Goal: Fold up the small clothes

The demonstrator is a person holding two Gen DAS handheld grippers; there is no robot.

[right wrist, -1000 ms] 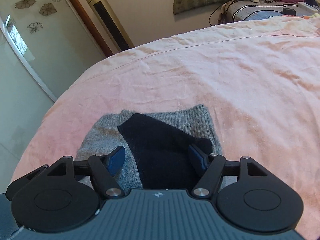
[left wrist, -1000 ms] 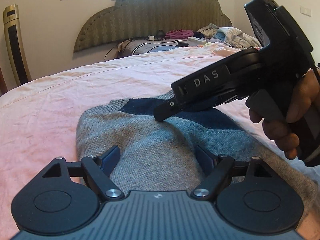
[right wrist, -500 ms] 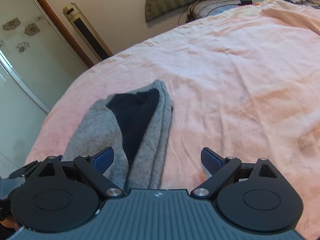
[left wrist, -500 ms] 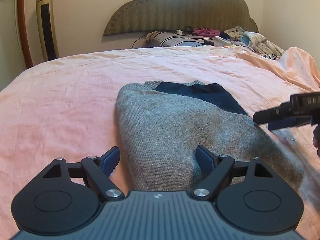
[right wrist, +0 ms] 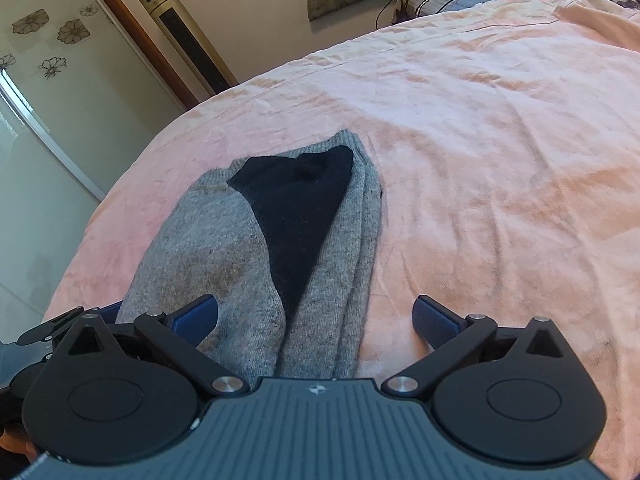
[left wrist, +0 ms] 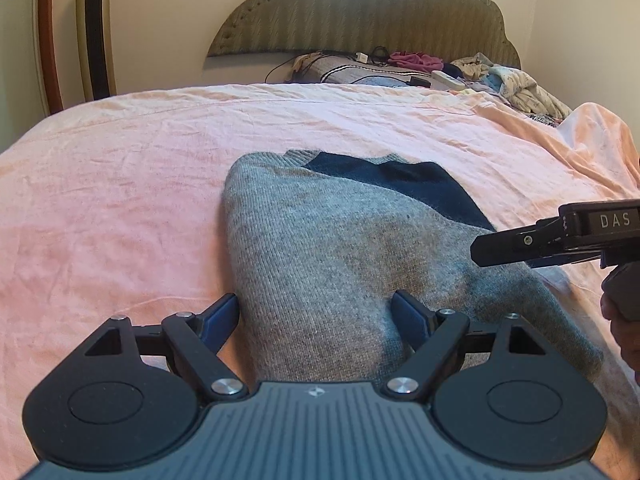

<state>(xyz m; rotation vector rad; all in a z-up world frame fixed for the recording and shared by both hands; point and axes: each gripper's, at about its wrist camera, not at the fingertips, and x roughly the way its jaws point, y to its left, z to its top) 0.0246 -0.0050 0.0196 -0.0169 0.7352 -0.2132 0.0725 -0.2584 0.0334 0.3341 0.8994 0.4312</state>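
A small grey knit sweater [left wrist: 320, 248] with a dark navy panel [left wrist: 404, 184] lies folded lengthwise on the pink bedsheet [left wrist: 120, 200]. My left gripper [left wrist: 314, 310] is open low over its near end. The left finger sits at the sweater's left edge and the right finger over the grey knit, and neither presses on it. In the right wrist view the sweater [right wrist: 224, 248] runs away from my right gripper [right wrist: 316, 316]. Its jaws are opening wide, with the sweater's right folded edge between them, untouched. The right gripper [left wrist: 486, 250] also shows from the side by the sweater's right edge.
The headboard [left wrist: 360, 12] and a heap of clothes, cables and a pillow [left wrist: 440, 72] are at the far end of the bed. A tall gold tower fan [right wrist: 184, 36] and a sliding door [right wrist: 48, 92] stand at the left. A rumpled pink blanket [left wrist: 592, 140] lies far right.
The right gripper let go of the navy part, drew back to the sweater's right edge and widened its jaws. The left view rolled and shifted, so the sweater now lies straight ahead.
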